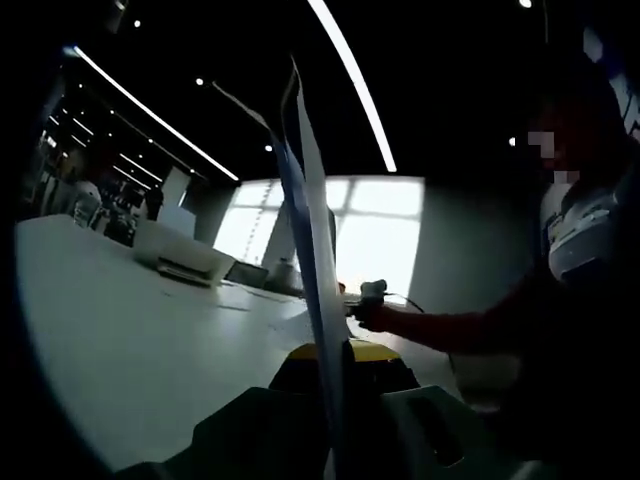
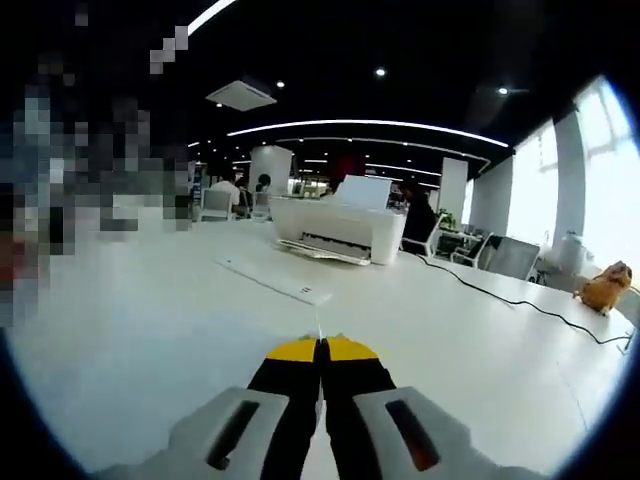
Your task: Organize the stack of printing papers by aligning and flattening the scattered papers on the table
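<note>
While the left tongs clench the papers, the thin white sheets stand edge-on above the desk, their tops fanning apart. The right tongs are clenched too, a thin paper edge pinched between them above the desk. A printer sits farther back.

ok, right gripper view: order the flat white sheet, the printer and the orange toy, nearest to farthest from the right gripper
1. Flat white sheet: on the table just ahead of the right gripper, slightly left.
2. Printer: farther back on the table, beyond the sheet, near centre.
3. Orange toy: far right edge of the table, past the black cable.
</note>
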`<control>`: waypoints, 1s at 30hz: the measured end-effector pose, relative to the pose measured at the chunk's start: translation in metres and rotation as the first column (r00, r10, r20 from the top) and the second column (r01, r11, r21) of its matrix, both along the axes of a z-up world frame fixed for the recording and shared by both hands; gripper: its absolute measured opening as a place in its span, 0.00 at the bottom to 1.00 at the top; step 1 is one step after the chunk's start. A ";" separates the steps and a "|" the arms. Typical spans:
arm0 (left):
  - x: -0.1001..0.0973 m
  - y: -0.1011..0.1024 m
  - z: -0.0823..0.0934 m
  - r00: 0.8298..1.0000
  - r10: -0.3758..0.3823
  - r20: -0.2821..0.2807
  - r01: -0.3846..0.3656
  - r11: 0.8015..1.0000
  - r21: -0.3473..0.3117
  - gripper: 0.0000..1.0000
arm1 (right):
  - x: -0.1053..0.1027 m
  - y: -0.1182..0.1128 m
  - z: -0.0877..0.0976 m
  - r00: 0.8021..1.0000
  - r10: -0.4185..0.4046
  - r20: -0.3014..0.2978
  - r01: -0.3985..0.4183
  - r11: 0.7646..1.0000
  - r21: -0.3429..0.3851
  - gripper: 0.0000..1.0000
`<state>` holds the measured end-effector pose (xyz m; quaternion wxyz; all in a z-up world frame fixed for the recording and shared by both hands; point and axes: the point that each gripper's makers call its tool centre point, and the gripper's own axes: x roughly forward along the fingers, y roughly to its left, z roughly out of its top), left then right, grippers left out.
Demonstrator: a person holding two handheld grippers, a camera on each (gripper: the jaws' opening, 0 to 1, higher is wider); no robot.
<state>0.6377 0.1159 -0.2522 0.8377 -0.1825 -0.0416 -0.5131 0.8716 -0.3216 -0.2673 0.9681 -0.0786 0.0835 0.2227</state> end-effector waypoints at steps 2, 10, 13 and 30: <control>0.000 0.000 0.000 1.000 0.000 0.001 0.000 1.000 0.003 0.06 | -0.007 0.003 0.011 1.000 0.002 0.023 -0.002 1.000 -0.012 0.00; -0.002 0.000 -0.002 1.000 -0.005 0.011 0.005 1.000 0.019 0.06 | -0.034 0.013 0.049 0.997 -0.008 0.079 0.013 0.998 -0.059 0.00; -0.002 0.000 -0.003 1.000 -0.003 0.017 0.002 1.000 0.026 0.06 | -0.048 0.020 0.072 0.993 -0.007 0.117 0.013 0.999 -0.053 0.00; -0.001 0.001 -0.007 0.998 0.039 0.039 -0.042 0.996 0.078 0.06 | -0.102 0.041 0.139 0.977 0.003 0.214 0.009 0.998 -0.057 0.00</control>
